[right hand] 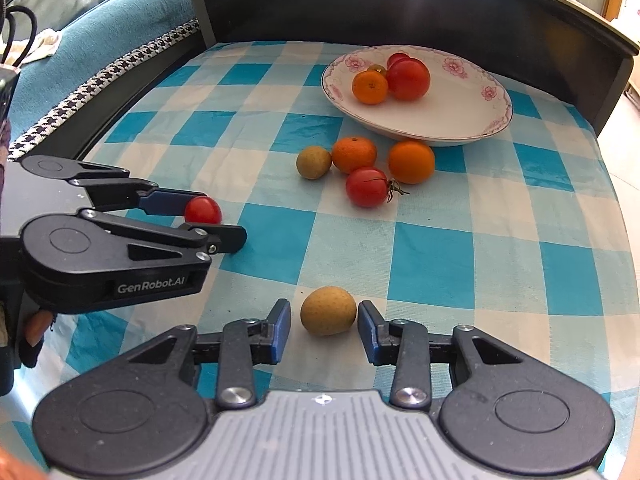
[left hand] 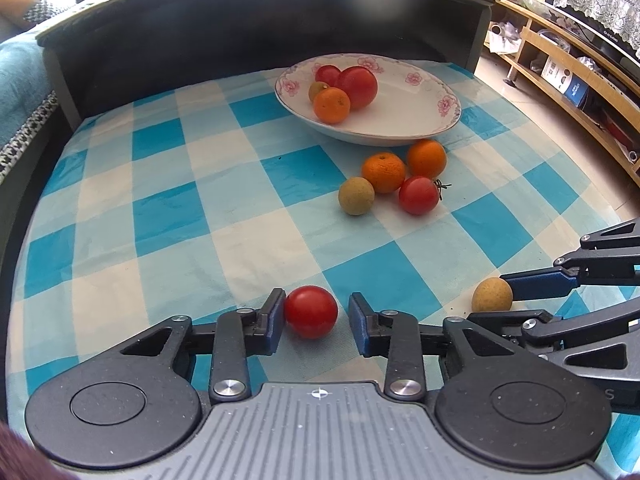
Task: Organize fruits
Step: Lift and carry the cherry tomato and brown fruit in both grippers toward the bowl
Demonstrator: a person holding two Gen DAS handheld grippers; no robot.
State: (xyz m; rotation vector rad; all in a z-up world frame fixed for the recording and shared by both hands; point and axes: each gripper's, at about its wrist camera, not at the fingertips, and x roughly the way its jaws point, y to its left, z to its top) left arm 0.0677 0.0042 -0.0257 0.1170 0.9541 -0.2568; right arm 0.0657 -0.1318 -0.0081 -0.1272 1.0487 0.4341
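Observation:
My left gripper (left hand: 316,320) is open around a red tomato (left hand: 311,311) on the checked cloth; the left pad touches it, the right pad stands apart. My right gripper (right hand: 324,326) is open around a tan round fruit (right hand: 328,310), with gaps on both sides. Each gripper shows in the other's view: the right gripper (left hand: 508,296) with the tan fruit (left hand: 492,294), the left gripper (right hand: 208,220) with the tomato (right hand: 203,210). A white floral plate (left hand: 420,120) holds two tomatoes, an orange and a small fruit.
In front of the plate lie two oranges (left hand: 383,172) (left hand: 426,159), a tomato with a stem (left hand: 419,195) and a tan fruit (left hand: 356,195). A dark raised board (left hand: 240,40) borders the far edge. A blue sofa (right hand: 100,40) is to the left, wooden shelves (left hand: 580,80) to the right.

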